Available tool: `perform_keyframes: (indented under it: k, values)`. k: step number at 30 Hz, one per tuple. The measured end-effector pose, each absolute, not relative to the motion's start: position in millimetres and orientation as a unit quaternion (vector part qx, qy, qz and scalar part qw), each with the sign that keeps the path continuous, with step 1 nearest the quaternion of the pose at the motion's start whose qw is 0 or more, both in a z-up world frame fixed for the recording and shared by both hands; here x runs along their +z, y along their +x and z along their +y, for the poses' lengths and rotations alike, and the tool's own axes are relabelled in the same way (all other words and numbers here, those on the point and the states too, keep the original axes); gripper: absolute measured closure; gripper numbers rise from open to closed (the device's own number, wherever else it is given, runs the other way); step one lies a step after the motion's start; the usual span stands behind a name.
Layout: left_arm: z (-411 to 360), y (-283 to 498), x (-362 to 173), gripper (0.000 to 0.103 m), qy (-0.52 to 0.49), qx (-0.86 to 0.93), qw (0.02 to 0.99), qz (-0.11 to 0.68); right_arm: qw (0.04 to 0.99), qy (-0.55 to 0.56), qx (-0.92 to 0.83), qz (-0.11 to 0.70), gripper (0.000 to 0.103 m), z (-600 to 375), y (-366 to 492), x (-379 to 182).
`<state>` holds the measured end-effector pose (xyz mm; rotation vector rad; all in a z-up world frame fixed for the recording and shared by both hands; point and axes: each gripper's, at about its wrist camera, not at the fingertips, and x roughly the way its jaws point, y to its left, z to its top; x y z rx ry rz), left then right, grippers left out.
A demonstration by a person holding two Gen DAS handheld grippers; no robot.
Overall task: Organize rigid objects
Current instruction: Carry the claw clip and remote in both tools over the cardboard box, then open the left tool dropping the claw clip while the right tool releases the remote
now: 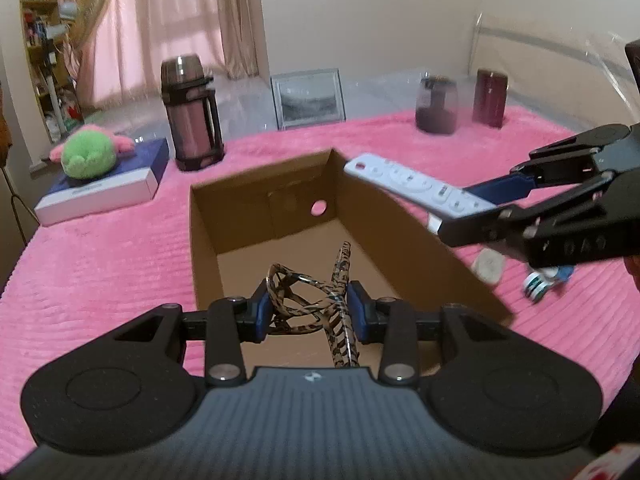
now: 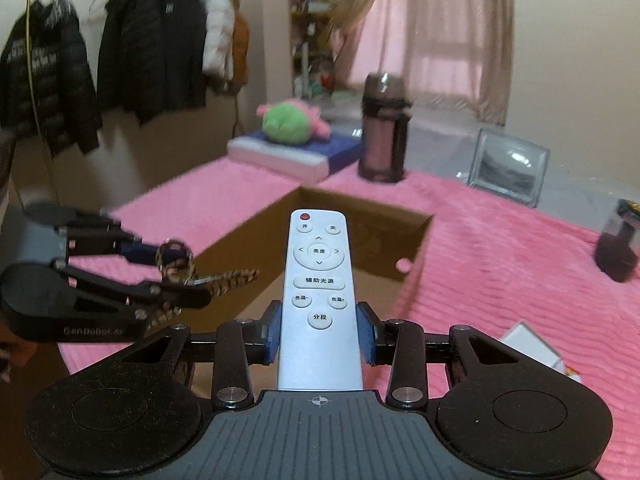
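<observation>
An open cardboard box point(image 1: 208, 216) sits on the pink blanket; it also shows in the right wrist view point(image 2: 416, 248). My left gripper point(image 1: 310, 310) is shut on tortoiseshell glasses point(image 1: 320, 296) and holds them over the near end of the box. It shows at the left in the right wrist view point(image 2: 176, 268) with the glasses point(image 2: 224, 278). My right gripper point(image 2: 320, 332) is shut on a white remote control point(image 2: 319, 280), held above the box's right wall. It shows at the right in the left wrist view point(image 1: 480, 208) with the remote point(image 1: 416, 184).
A thermos point(image 1: 192, 112), a plush toy point(image 1: 88, 152) on a flat blue and white box point(image 1: 100, 192), a picture frame point(image 1: 308, 98) and two dark jars point(image 1: 436, 104) stand at the back. Small items point(image 1: 538, 284) lie right of the cardboard box. Coats point(image 2: 132, 40) hang at the left.
</observation>
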<state>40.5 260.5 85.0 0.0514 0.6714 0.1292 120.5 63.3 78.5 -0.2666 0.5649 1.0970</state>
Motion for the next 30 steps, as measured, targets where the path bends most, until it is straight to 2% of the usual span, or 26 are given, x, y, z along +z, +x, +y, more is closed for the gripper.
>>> perform_keyframes:
  k: [16, 23, 30]
  values:
    - [279.1, 89.6, 26.6, 0.069, 0.083, 0.021, 0.908, 0.410, 0.772, -0.270, 0.486, 0.310, 0.068, 140.1, 142.5, 4.1]
    - [279.5, 97.2, 15.2, 0.069, 0.097, 0.015, 0.900, 0.425, 0.754, -0.329, 0.482, 0.303, 0.068, 152.8, 139.0, -12.4]
    - [280.6, 98.0, 10.4, 0.069, 0.106, 0.014, 0.896, 0.431, 0.746, -0.336, 0.488, 0.304, 0.068, 156.0, 139.3, -16.2]
